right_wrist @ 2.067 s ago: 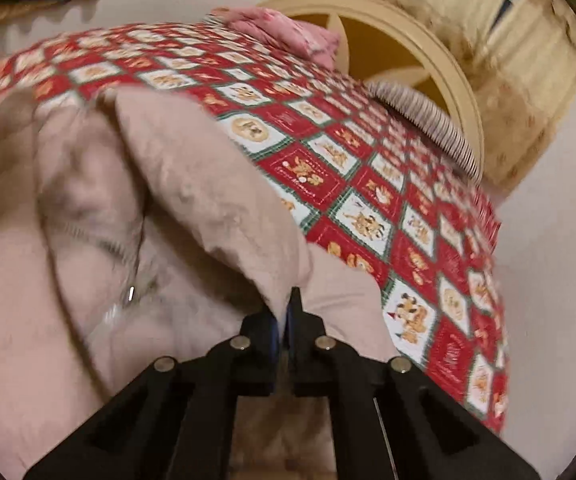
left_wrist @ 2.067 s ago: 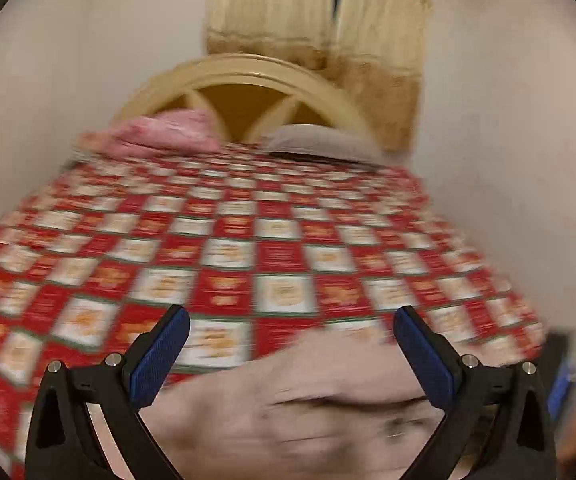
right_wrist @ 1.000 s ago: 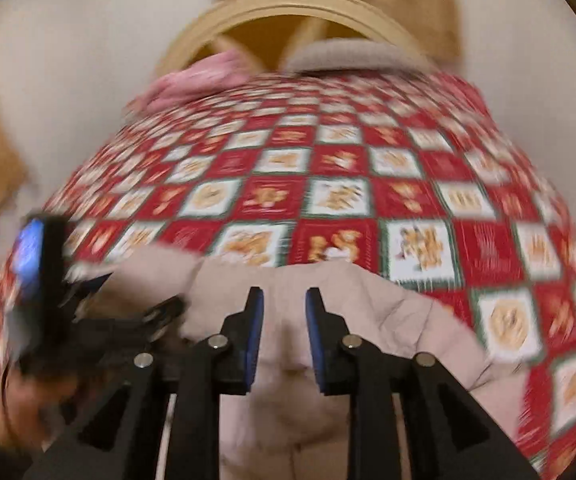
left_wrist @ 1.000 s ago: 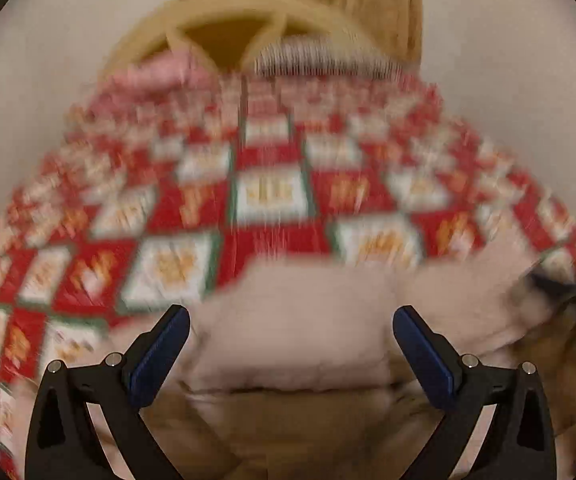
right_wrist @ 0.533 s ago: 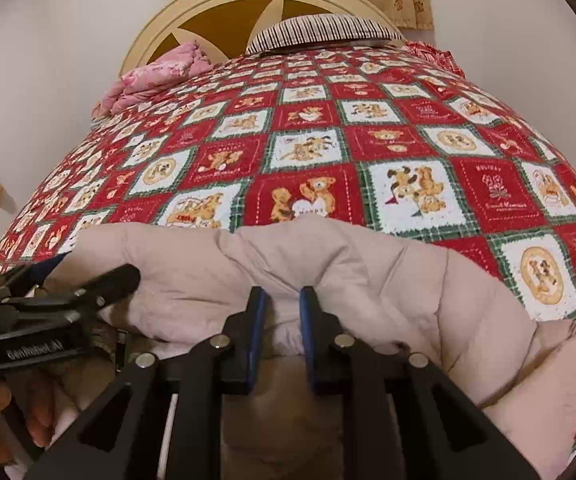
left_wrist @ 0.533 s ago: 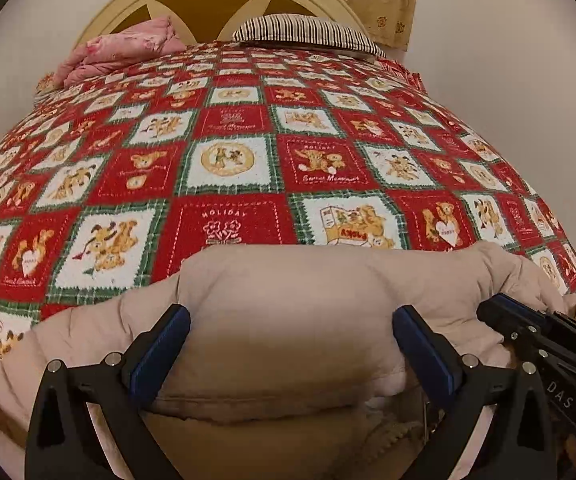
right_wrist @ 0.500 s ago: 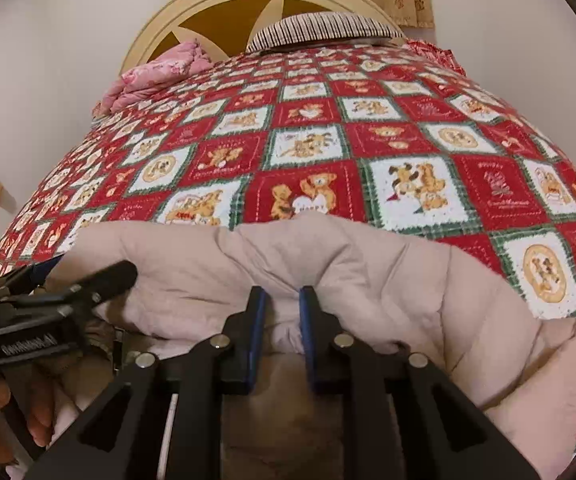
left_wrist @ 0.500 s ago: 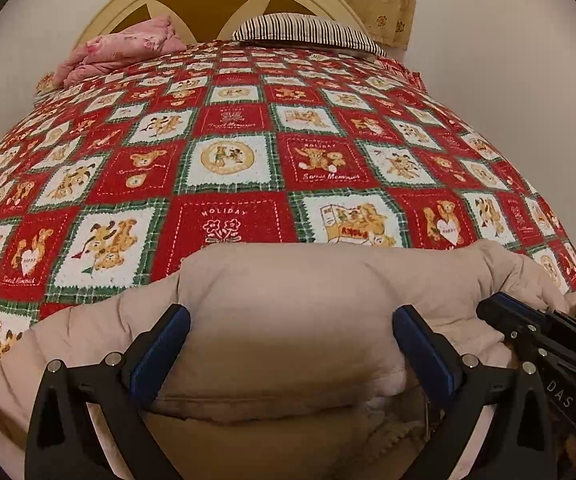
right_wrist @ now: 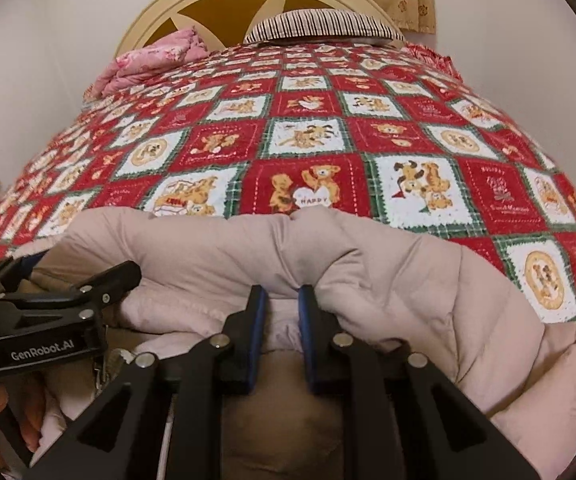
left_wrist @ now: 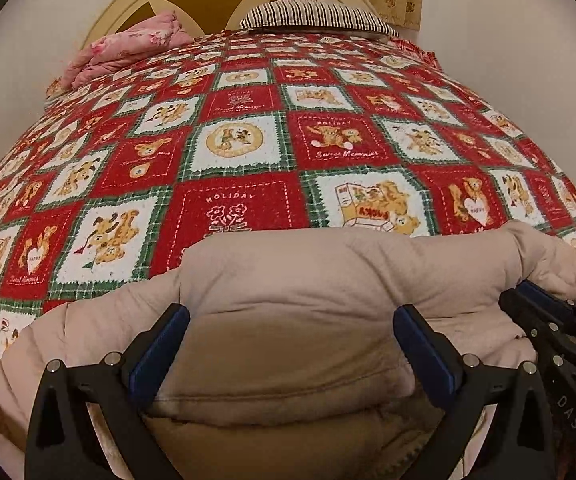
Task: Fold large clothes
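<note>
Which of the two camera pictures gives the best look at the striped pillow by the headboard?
The left wrist view: the striped pillow lies unobstructed along the bed's far edge. The right wrist view shows the same pillow about as fully, seen slightly more from the side.

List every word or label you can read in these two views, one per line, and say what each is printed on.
"HOLIDAY": red quilt square, left view.
"Sweet Memories": red square.
"HAPPY": heart between bears.
"GenRobot.AI": left gripper, seen from the right view.
"DAS": right gripper, rest cut off.
Other squares: too small or blurred.
</note>
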`<state>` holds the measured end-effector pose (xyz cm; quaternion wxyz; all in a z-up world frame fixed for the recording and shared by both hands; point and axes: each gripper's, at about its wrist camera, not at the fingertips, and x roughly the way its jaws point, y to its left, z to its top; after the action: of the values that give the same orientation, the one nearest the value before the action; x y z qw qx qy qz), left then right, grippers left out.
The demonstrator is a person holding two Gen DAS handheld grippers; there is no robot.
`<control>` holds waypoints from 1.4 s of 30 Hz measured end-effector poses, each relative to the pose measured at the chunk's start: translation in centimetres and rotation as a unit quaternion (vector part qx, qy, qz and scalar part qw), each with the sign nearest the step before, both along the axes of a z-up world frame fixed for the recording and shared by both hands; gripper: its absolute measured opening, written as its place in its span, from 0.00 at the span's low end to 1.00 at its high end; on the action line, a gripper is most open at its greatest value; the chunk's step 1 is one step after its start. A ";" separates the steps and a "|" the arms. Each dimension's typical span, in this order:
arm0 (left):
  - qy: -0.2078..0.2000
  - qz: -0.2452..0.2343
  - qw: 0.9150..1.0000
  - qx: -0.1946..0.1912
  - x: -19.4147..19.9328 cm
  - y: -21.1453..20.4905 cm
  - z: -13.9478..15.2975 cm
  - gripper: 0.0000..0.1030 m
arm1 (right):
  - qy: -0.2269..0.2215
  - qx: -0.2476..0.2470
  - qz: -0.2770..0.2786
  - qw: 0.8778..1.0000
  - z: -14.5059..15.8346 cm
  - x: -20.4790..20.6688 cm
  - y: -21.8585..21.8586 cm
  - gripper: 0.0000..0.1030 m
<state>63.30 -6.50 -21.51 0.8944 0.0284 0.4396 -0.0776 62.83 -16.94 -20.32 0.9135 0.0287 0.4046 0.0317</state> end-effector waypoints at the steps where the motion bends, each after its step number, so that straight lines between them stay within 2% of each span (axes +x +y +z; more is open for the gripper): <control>1: 0.001 0.001 1.000 0.002 0.0 0.0 0.0 0.99 | 0.000 -0.005 -0.001 1.000 0.0 0.0 0.1 0.17; 17: 0.000 0.003 1.000 0.014 0.1 -0.3 -0.1 0.99 | 0.002 -0.036 -0.006 0.999 -0.2 0.3 0.9 0.17; 42: 0.000 0.003 1.000 0.015 0.2 -0.3 -0.1 0.99 | 0.004 -0.033 -0.012 0.999 -0.4 0.7 0.8 0.17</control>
<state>63.47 -6.84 -21.61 0.8941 0.0406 0.4408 -0.0682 63.53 -16.10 -20.74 0.9128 0.0030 0.4083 0.0075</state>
